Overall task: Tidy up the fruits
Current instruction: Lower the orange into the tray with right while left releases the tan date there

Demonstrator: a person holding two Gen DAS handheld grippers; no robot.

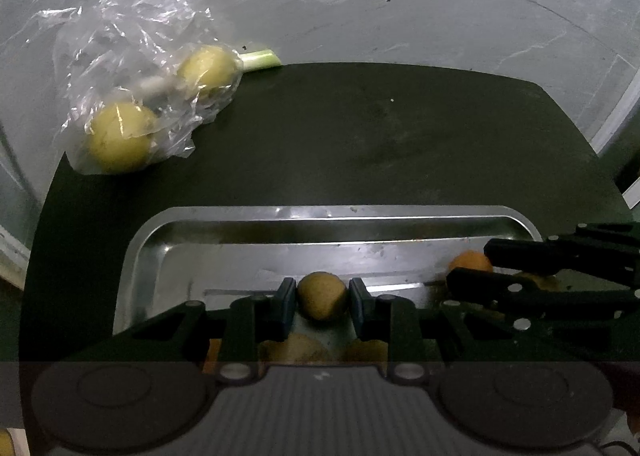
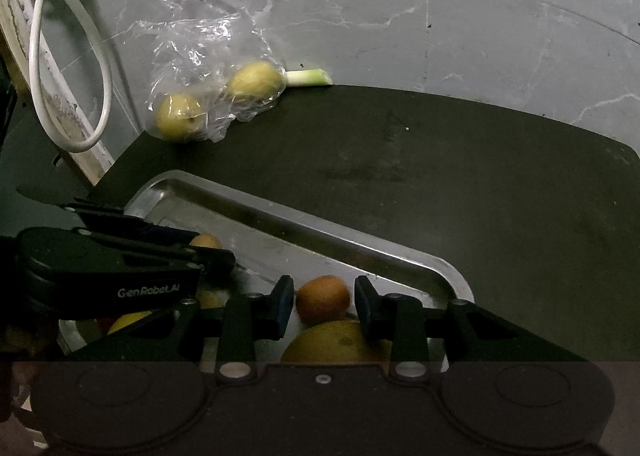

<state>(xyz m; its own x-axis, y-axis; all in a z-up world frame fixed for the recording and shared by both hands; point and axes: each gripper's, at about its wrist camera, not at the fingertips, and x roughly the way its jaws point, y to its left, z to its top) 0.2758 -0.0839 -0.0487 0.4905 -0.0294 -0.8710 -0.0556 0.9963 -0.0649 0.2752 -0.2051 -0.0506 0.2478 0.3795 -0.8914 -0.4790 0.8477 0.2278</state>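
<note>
Stainless steel tray point(image 1: 248, 216) at the dark mat's point(image 1: 360, 136) near edge held several fruits. The left gripper point(image 1: 322, 296) clasped a small brown fruit point(image 1: 322, 296); the right gripper point(image 2: 323, 302) bracketed an orange fruit point(image 2: 323, 298), grip uncertain. A clear plastic bag point(image 1: 132, 68) at the far-left corner contained two yellow-green fruits point(image 1: 120, 136).

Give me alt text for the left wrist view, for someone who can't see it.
The left tool brackets a small brownish fruit over a steel tray on a dark mat. The right tool reaches in by an orange fruit. Far left, a clear plastic bag holds two yellow fruits.
</note>
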